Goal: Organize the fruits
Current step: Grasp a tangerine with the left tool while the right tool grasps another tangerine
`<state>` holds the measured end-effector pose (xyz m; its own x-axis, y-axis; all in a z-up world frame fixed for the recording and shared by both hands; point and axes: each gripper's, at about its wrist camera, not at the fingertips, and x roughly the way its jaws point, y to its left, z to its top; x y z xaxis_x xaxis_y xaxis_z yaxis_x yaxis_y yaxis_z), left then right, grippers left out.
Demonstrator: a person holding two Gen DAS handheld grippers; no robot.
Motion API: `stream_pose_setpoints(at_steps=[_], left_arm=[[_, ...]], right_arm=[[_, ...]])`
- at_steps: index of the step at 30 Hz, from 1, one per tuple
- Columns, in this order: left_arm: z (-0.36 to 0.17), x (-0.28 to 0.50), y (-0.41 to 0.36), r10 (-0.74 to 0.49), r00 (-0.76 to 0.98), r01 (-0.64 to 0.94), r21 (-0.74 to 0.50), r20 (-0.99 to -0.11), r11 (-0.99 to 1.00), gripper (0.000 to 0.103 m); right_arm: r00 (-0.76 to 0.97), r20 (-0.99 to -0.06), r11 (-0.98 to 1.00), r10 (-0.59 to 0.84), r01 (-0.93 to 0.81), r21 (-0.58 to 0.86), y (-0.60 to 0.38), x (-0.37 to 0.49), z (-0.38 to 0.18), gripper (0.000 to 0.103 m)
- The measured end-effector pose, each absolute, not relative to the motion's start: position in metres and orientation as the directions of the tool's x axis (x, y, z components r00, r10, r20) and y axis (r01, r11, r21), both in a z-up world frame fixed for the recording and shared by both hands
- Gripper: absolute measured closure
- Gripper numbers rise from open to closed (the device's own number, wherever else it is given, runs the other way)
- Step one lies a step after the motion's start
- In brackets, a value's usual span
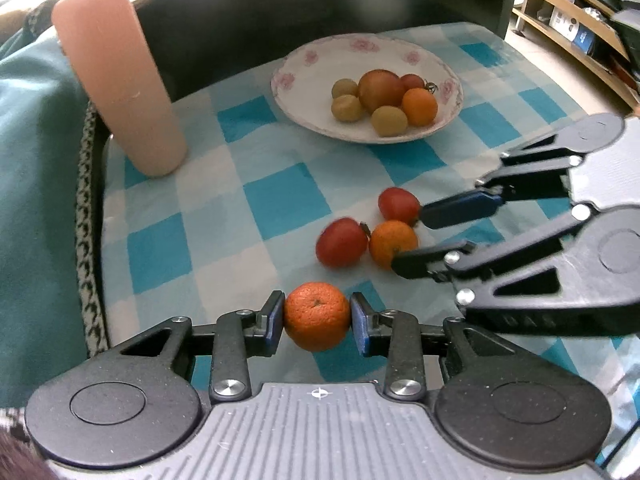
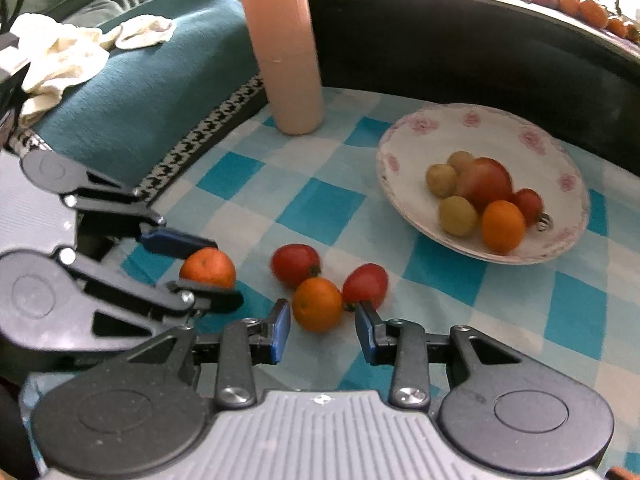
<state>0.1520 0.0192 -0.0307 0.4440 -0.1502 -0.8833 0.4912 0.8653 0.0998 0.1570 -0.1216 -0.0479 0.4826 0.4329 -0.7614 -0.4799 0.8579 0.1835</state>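
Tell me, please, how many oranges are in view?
3: one orange clamped in the left gripper, one on the cloth before the open right gripper, one on the plate. Others may be hidden.

My left claw (image 1: 317, 317) grips a mandarin (image 1: 316, 314) above the checked desk (image 1: 280, 196), while my right claw (image 1: 414, 240) reaches a second mandarin (image 1: 390, 242) beside two tomatoes (image 1: 341, 242); a filled plate (image 1: 320, 76) sits beyond.
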Motion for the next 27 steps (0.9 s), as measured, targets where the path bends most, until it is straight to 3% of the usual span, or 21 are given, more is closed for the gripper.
stream_pose_setpoints(at_steps=[11, 27], left_arm=[[-0.04, 0.151, 0.02, -0.148, 0.407, 0.498, 0.084, -0.901, 0.863, 0.06], [-0.051, 0.134, -0.014, -0.233, 0.382, 0.603, 0.05, -0.894, 0.796, 0.06]], right_arm=[[0.473, -0.773, 0.854, 0.423, -0.492, 0.167, -0.106, 0.168, -0.06, 0.054], [0.497, -0.824, 0.912, 0.272, -0.407, 0.055, -0.152, 0.119, -0.051, 0.057]])
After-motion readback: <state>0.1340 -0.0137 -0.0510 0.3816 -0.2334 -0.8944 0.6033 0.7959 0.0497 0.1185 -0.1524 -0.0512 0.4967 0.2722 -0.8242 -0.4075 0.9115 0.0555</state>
